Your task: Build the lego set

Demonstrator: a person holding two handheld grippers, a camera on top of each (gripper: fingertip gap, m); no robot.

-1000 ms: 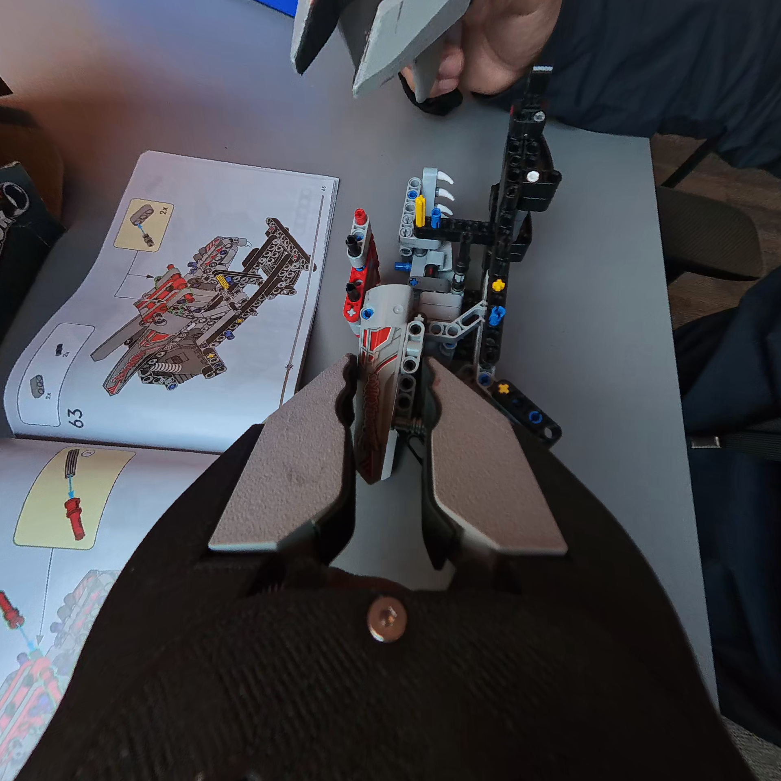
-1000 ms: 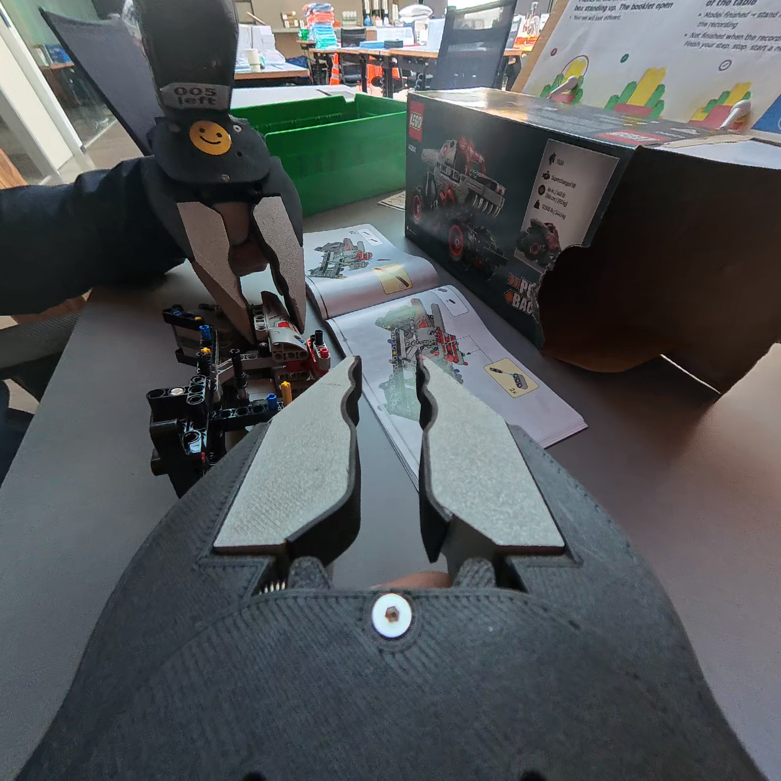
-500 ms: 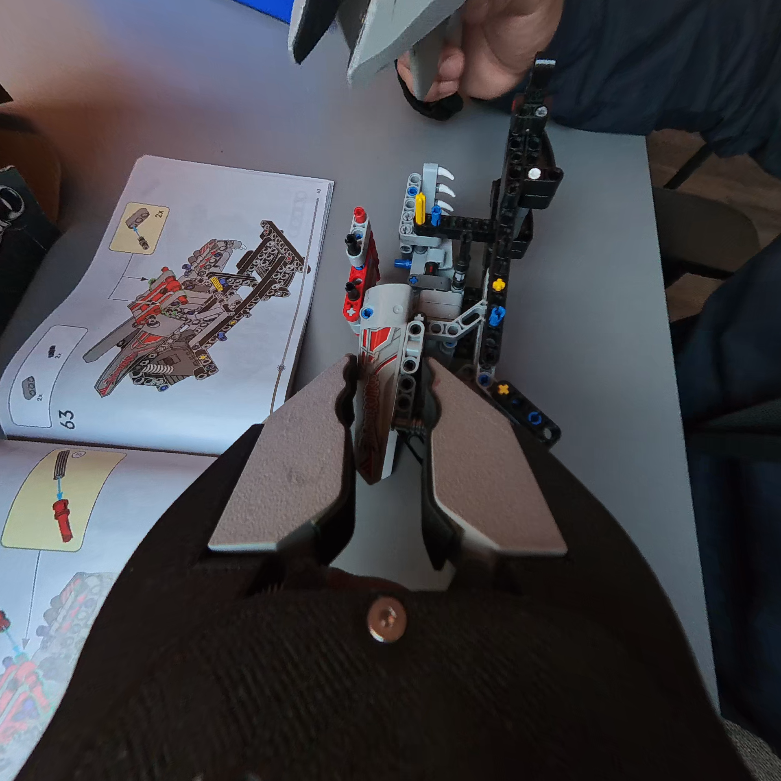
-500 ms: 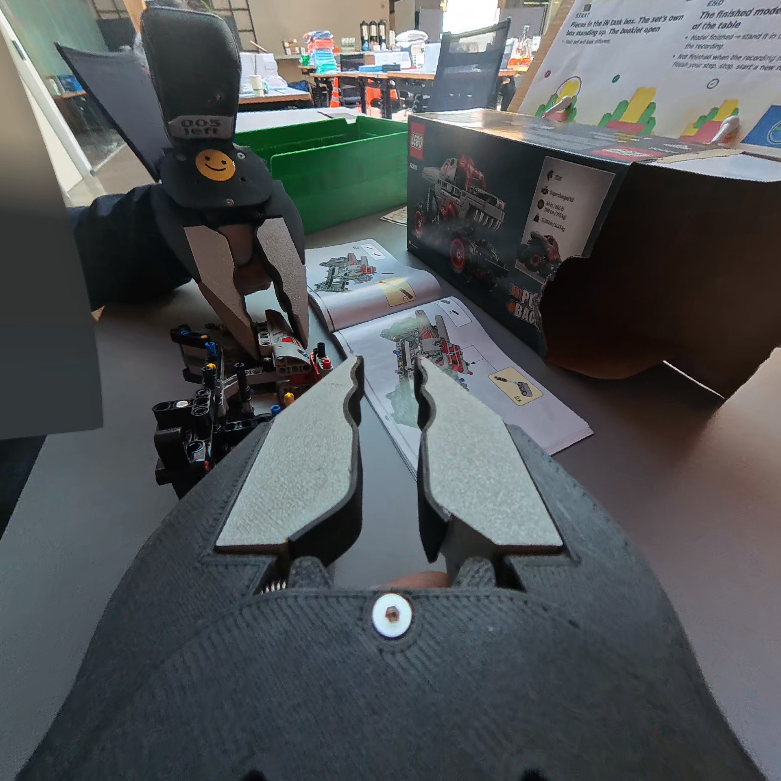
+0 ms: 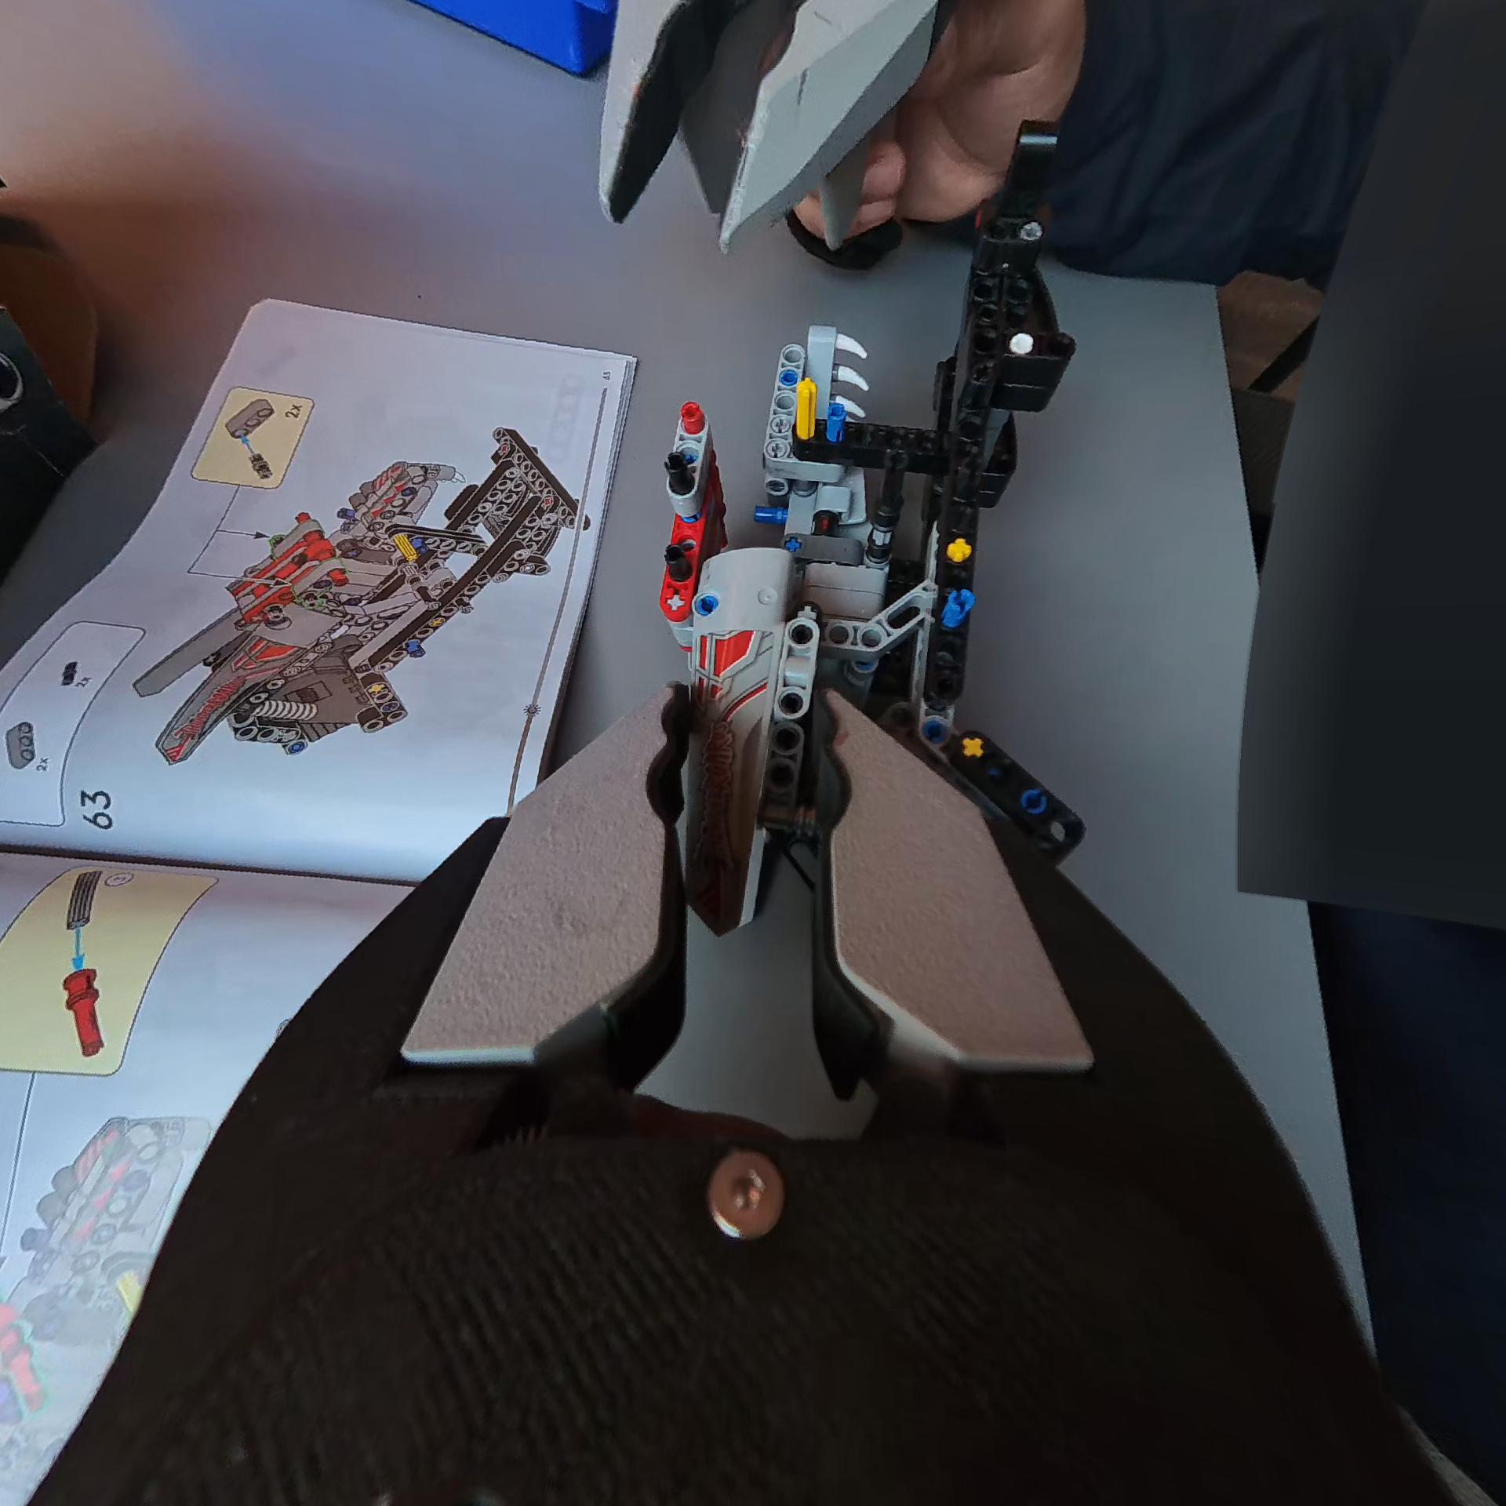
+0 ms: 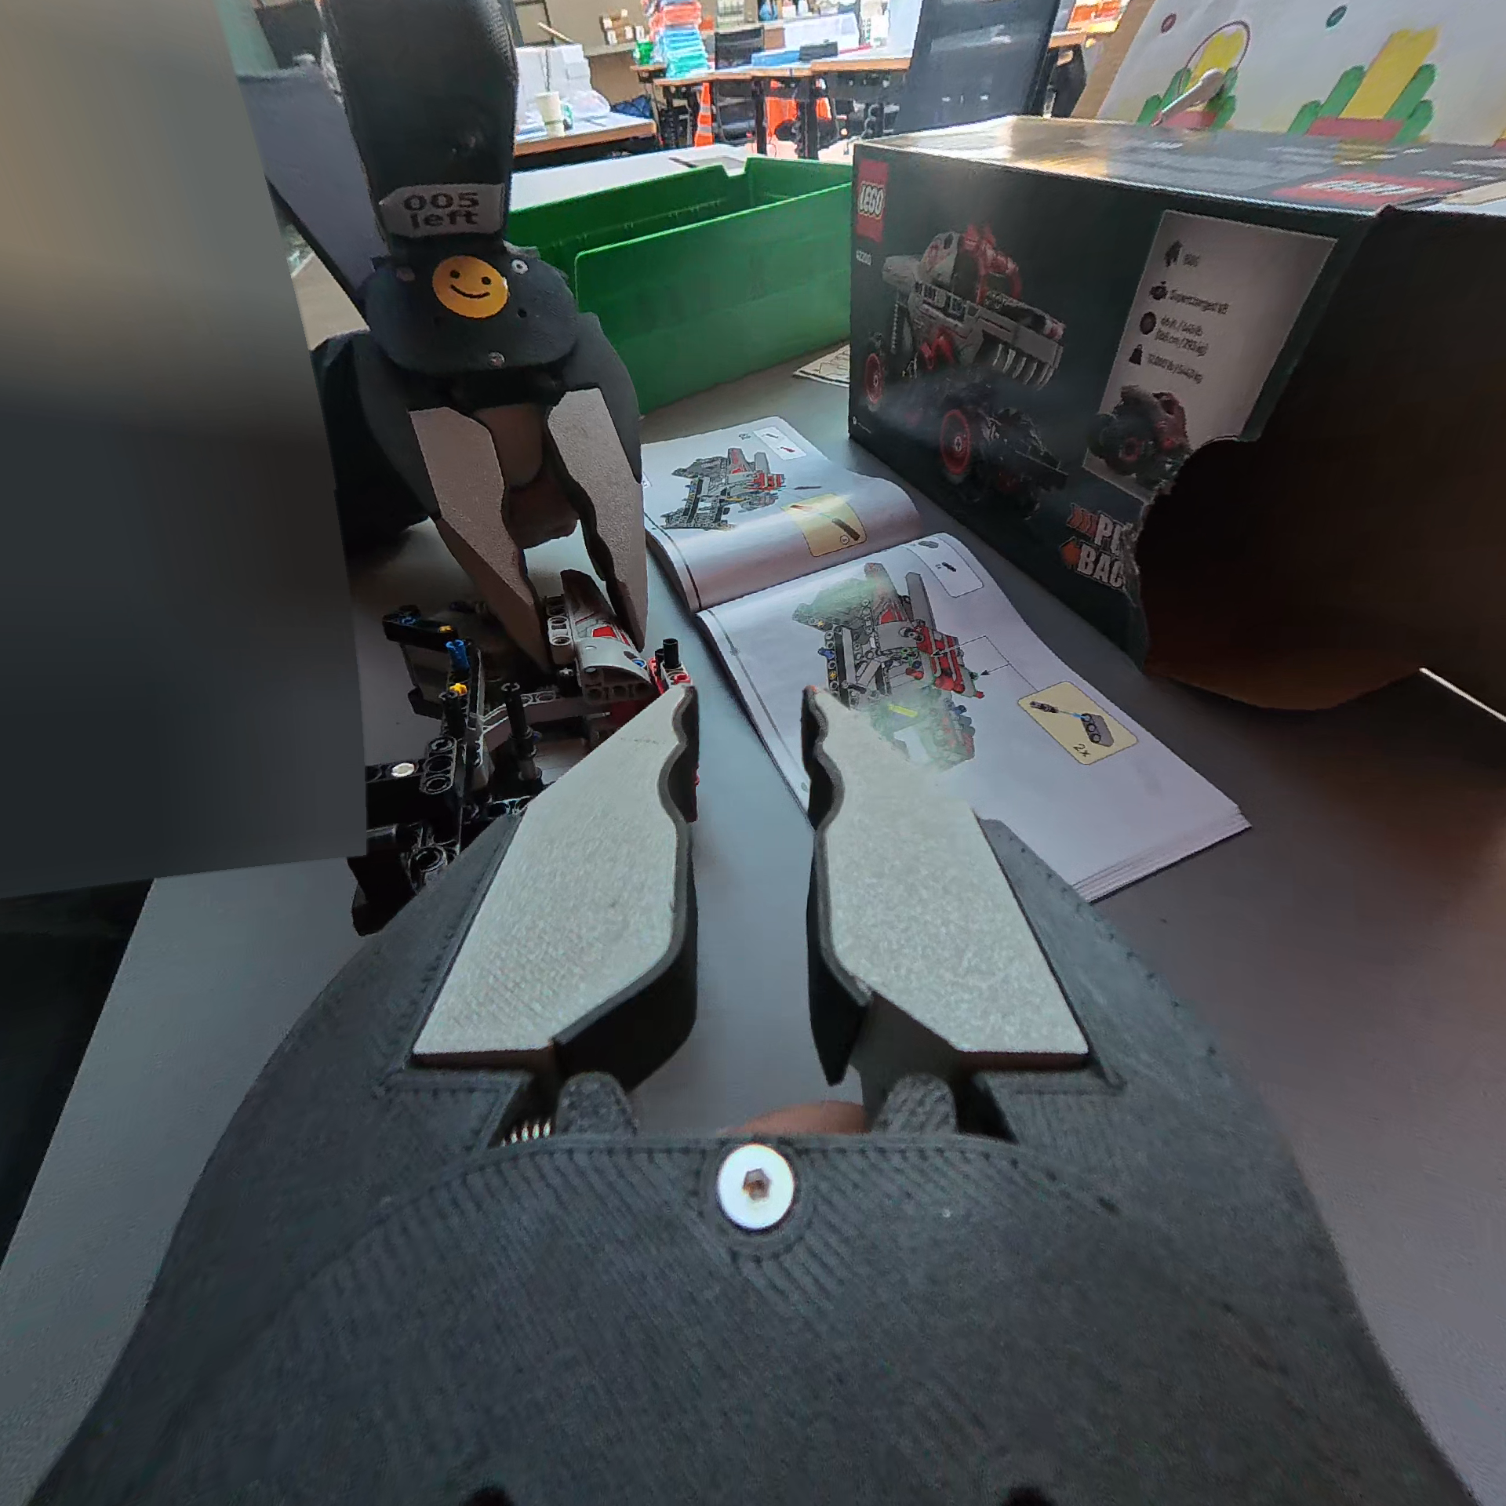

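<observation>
The partly built lego model (image 5: pixel 864 521), black beams with grey, red and blue parts, stands on the grey table (image 5: pixel 1141 733). My left gripper (image 5: pixel 750 733) is shut on its grey-and-red panel end (image 5: pixel 733 733). In the right wrist view the left gripper (image 6: pixel 583 644) comes down onto the model (image 6: pixel 481 733). My right gripper (image 6: pixel 750 717) is open and empty, its fingertips just right of the model. In the left wrist view the right gripper (image 5: pixel 676 220) hangs above the table beyond the model.
An open instruction booklet (image 5: pixel 367 570) lies left of the model; it also shows in the right wrist view (image 6: pixel 937 693). A dark lego box (image 6: pixel 1059 367) with a torn end stands behind the booklet. A green bin (image 6: pixel 693 277) is farther back. A blue bin's corner (image 5: pixel 538 33) sits at the far edge. About 10 centimeters separates my left fingertips from my right.
My right gripper has moved closer to the model and the left gripper, still open by the same gap. The left gripper has kept its hold on the model.
</observation>
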